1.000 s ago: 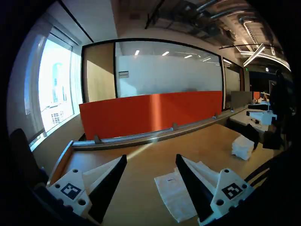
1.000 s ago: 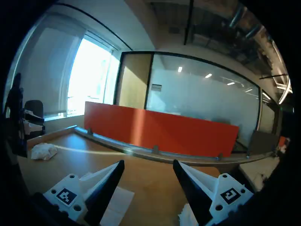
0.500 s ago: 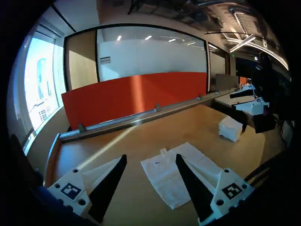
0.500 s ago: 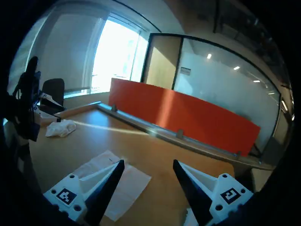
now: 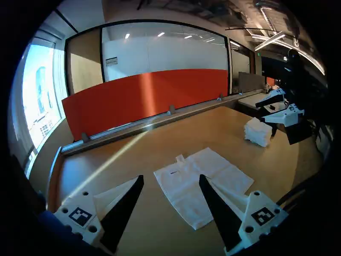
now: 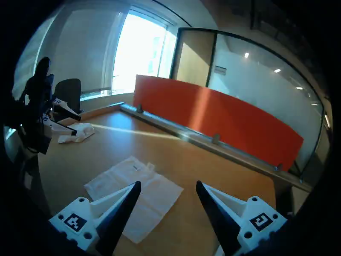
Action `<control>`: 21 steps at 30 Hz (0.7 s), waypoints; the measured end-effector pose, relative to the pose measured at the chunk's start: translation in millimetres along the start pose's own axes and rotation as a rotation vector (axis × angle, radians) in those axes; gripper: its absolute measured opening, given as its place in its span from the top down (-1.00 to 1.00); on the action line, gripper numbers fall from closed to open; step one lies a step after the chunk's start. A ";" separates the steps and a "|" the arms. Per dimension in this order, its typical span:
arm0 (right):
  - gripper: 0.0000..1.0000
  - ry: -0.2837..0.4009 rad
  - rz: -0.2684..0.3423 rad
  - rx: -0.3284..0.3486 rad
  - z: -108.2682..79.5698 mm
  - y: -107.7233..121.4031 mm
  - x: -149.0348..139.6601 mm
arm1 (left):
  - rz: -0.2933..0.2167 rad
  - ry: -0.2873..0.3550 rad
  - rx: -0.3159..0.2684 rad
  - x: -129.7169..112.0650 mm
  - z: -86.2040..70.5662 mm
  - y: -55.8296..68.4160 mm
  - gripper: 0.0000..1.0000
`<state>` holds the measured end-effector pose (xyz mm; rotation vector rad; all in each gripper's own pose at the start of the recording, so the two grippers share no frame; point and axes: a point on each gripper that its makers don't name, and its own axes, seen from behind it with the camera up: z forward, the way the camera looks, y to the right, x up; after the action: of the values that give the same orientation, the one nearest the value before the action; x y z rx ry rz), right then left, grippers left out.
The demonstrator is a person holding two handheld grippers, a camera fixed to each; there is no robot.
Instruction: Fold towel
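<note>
We hold the left gripper (image 5: 170,176) above the table (image 5: 140,147) with its fingers spread wide apart and nothing between them. The right gripper (image 6: 168,182) hangs over the same table, just as open and just as empty. The towel (image 5: 203,182) lies spread flat on the wood between the two of us. It is white and roughly rectangular, with a small tag (image 5: 180,158) sticking out of its far edge. In the left gripper view the towel sits ahead and a little to the right, and the right finger's tip stands over its near part. In the right gripper view it sits ahead and to the left, with the left finger's tip over its near edge. Neither gripper touches the cloth. A folded stack (image 5: 258,131) of white cloths rests near the table's far right side, close to where the right gripper shows farther off. A crumpled cloth (image 6: 79,130) lies at the opposite end, just beside the left gripper as seen from across. An orange divider (image 5: 145,99) runs along the table's back edge.
</note>
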<state>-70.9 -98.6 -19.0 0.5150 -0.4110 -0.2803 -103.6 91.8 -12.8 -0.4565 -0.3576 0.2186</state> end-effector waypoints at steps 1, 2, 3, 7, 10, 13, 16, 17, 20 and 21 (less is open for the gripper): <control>-1.00 -0.006 0.002 0.003 1.2 -1.8 -4.1 | -0.003 -0.006 -0.003 -4.6 2.3 2.1 -0.94; -1.00 -0.011 0.005 0.005 2.2 -3.5 -7.7 | -0.005 -0.012 -0.006 -8.6 4.3 3.9 -0.93; -1.00 -0.016 0.007 0.007 3.1 -4.9 -11.1 | -0.006 -0.018 -0.010 -12.7 6.3 5.8 -0.93; -1.00 -0.035 0.013 0.016 7.2 -10.2 -25.4 | -0.004 -0.045 -0.026 -30.2 14.6 13.4 -0.93; -1.00 -0.051 0.012 0.023 11.0 -13.7 -36.4 | 0.001 -0.067 -0.036 -43.5 20.3 18.3 -0.93; -1.00 -0.068 0.010 0.029 14.7 -17.7 -48.4 | 0.003 -0.089 -0.047 -56.6 25.4 23.2 -0.93; -1.00 -0.087 0.009 0.037 18.0 -22.3 -62.0 | 0.003 -0.111 -0.059 -69.7 30.1 28.3 -0.93; -1.00 -0.094 0.009 0.039 19.0 -23.8 -66.5 | 0.003 -0.118 -0.062 -74.0 31.6 29.9 -0.93; -1.00 -0.116 0.006 0.054 22.2 -30.7 -80.8 | 0.001 -0.143 -0.075 -88.3 36.5 34.5 -0.93; -1.00 -0.122 0.005 0.058 23.4 -32.6 -84.9 | 0.001 -0.150 -0.079 -92.8 38.0 35.8 -0.93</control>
<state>-161.2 -105.2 -43.8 0.5554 -0.5396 -0.2968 -207.6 111.6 -24.3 -0.5194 -0.5144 0.2412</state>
